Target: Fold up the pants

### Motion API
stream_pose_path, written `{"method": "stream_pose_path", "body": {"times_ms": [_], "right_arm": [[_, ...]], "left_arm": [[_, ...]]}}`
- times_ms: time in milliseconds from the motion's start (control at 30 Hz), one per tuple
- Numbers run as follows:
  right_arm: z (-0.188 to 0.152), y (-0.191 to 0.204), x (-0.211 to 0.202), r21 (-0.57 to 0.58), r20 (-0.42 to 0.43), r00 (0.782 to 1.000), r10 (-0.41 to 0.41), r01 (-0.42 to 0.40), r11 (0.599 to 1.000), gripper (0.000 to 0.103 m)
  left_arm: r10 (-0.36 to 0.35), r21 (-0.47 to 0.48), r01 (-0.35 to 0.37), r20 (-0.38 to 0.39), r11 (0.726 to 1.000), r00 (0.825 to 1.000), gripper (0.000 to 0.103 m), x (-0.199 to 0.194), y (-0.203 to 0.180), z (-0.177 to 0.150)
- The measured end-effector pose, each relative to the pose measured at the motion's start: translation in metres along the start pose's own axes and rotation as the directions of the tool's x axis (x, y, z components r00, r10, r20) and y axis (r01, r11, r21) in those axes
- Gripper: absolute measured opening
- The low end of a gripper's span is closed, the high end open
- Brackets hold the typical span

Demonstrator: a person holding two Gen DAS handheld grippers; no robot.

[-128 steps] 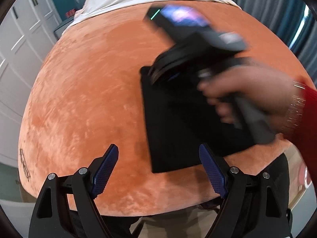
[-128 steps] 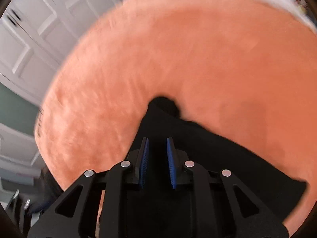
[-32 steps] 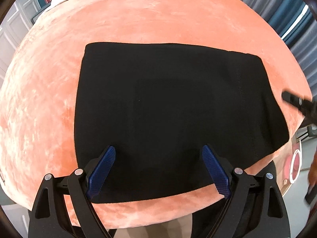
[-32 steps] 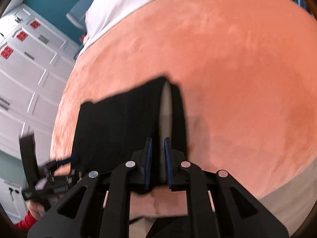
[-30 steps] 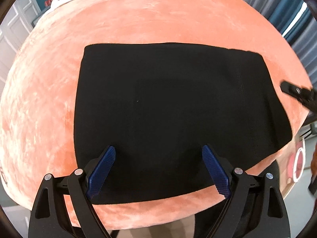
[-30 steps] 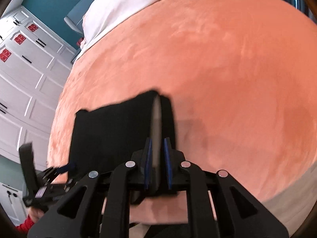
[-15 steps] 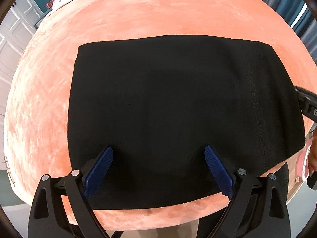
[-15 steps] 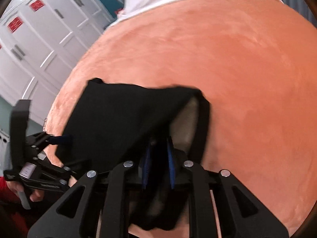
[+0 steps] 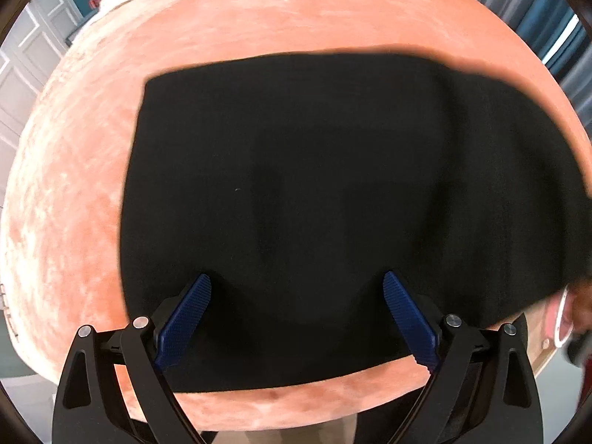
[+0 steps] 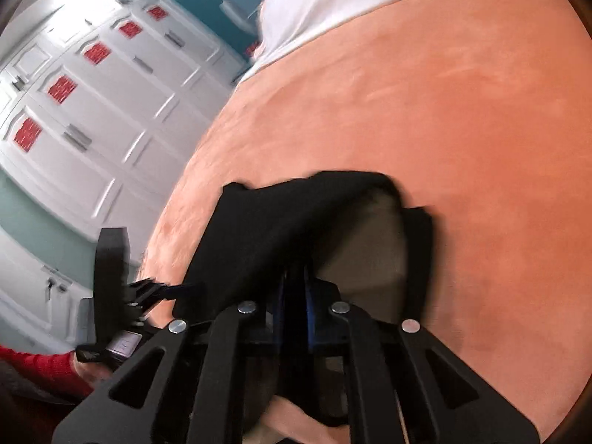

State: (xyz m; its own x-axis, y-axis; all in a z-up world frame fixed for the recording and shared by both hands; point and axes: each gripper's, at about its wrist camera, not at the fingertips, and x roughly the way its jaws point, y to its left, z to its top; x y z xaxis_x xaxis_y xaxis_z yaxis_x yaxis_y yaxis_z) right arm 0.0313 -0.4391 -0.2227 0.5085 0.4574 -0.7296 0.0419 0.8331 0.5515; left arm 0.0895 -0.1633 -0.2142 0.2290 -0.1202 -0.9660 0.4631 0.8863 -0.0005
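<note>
Two grippers share the work: the right gripper (image 10: 294, 288) pinches the black fabric pants' (image 9: 333, 203) edge – lifted for folding – while the left gripper (image 9: 296, 307) hovers wide apart above them on the orange velvet bed (image 9: 259, 18).

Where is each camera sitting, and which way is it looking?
Left wrist: sits on the open left gripper, looking steeply down at the black folded pants on the orange velvety bed cover.
Right wrist: sits on the right gripper, shut on the pants' lifted edge; a red sleeve shows.
Both show the pants and bed cover.
</note>
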Motion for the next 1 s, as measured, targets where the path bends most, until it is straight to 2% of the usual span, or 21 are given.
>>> {"method": "stream_pose_path", "body": {"times_ms": [33,67,100,167,200,267,333,400,467,533,600,667,700,733,767,833,867,900,933,967,1000], "right_arm": [[-0.008,-0.017,0.014,0.063,-0.027,0.999,0.021,-0.019,0.998,0.008],[-0.011,-0.028,0.010,0.148,0.026,0.994,0.104,-0.107,0.983,0.008],[-0.009,-0.027,0.003,0.172,0.040,0.992,0.116,-0.122,0.978,0.009],[-0.007,-0.009,-0.020,0.139,0.087,0.996,0.023,-0.035,0.990,0.016],[-0.008,-0.005,-0.031,0.130,0.107,0.994,0.004,-0.018,0.991,0.017],[-0.015,-0.005,-0.055,0.171,0.150,0.988,-0.026,0.000,0.985,0.032],[-0.022,-0.005,-0.073,0.204,0.197,0.979,-0.052,0.011,0.979,0.068],[-0.028,-0.002,-0.084,0.220,0.224,0.974,-0.031,-0.019,0.975,0.078],[-0.027,-0.003,-0.084,0.214,0.211,0.977,-0.012,-0.034,0.976,0.079],[-0.026,0.005,-0.072,0.204,0.179,0.983,-0.036,-0.001,0.979,0.080],[-0.024,0.007,-0.054,0.213,0.122,0.991,-0.057,0.030,0.977,0.080],[-0.027,0.007,-0.036,0.225,0.064,0.997,-0.049,0.033,0.974,0.081],[-0.029,0.005,-0.023,0.242,0.015,0.997,-0.080,0.074,0.968,0.083],[-0.032,0.003,-0.014,0.258,-0.032,0.992,-0.122,0.126,0.958,0.085],[-0.036,0.001,-0.007,0.269,-0.060,0.989,-0.137,0.148,0.952,0.086],[-0.041,0.001,-0.004,0.281,-0.031,0.988,-0.150,0.153,0.948,0.086],[-0.041,0.002,-0.004,0.287,-0.022,0.990,-0.139,0.139,0.948,0.079],[-0.041,0.001,-0.002,0.318,-0.014,0.998,-0.069,0.070,0.945,0.046],[-0.040,0.001,-0.004,0.364,-0.005,0.999,-0.038,0.037,0.931,0.038],[-0.035,0.007,-0.007,0.365,-0.009,0.999,-0.050,0.050,0.929,0.036],[-0.031,0.016,-0.011,0.341,-0.007,0.998,-0.068,0.067,0.938,0.033]], "left_arm": [[0.033,0.023,-0.033,0.004,0.999,0.999,0.094,0.004,-0.006,0.000],[0.078,0.049,-0.079,0.024,0.996,0.997,0.098,0.006,-0.011,0.000],[0.087,0.055,-0.088,0.033,0.995,0.996,0.098,0.007,-0.010,0.001],[0.063,0.042,-0.065,0.049,0.997,0.997,0.097,-0.002,-0.007,0.002],[0.014,0.016,-0.015,0.069,1.000,0.998,0.097,-0.012,0.000,0.002],[-0.042,-0.044,0.046,0.096,0.998,0.995,0.097,-0.026,0.018,-0.001],[-0.114,-0.130,0.130,0.121,0.983,0.986,0.098,-0.037,0.048,-0.003],[-0.176,-0.245,0.206,0.139,0.947,0.975,0.098,-0.040,0.085,-0.011],[-0.229,-0.350,0.269,0.153,0.897,0.961,0.097,-0.031,0.122,-0.013],[-0.260,-0.465,0.307,0.166,0.830,0.951,0.097,-0.019,0.153,-0.018],[-0.308,-0.517,0.322,0.115,0.793,0.944,0.097,0.006,0.170,-0.017],[-0.405,-0.546,0.370,0.060,0.752,0.912,0.097,0.034,0.173,-0.018],[-0.444,-0.572,0.385,0.041,0.724,0.895,0.098,0.048,0.174,-0.019],[-0.425,-0.562,0.376,0.048,0.737,0.904,0.098,0.048,0.169,-0.021],[-0.397,-0.533,0.356,0.042,0.768,0.917,0.098,0.048,0.164,-0.018],[-0.353,-0.460,0.325,0.025,0.826,0.935,0.096,0.045,0.149,-0.010],[-0.347,-0.439,0.327,0.035,0.837,0.937,0.076,0.046,0.152,-0.006],[-0.367,-0.400,0.355,0.048,0.845,0.929,0.052,0.039,0.150,-0.002],[-0.366,-0.394,0.355,0.050,0.848,0.929,0.045,0.033,0.151,0.001],[-0.382,-0.395,0.374,0.061,0.839,0.922,0.036,0.027,0.156,0.002],[-0.411,-0.392,0.409,0.084,0.824,0.908,0.033,0.016,0.165,0.005]]}}
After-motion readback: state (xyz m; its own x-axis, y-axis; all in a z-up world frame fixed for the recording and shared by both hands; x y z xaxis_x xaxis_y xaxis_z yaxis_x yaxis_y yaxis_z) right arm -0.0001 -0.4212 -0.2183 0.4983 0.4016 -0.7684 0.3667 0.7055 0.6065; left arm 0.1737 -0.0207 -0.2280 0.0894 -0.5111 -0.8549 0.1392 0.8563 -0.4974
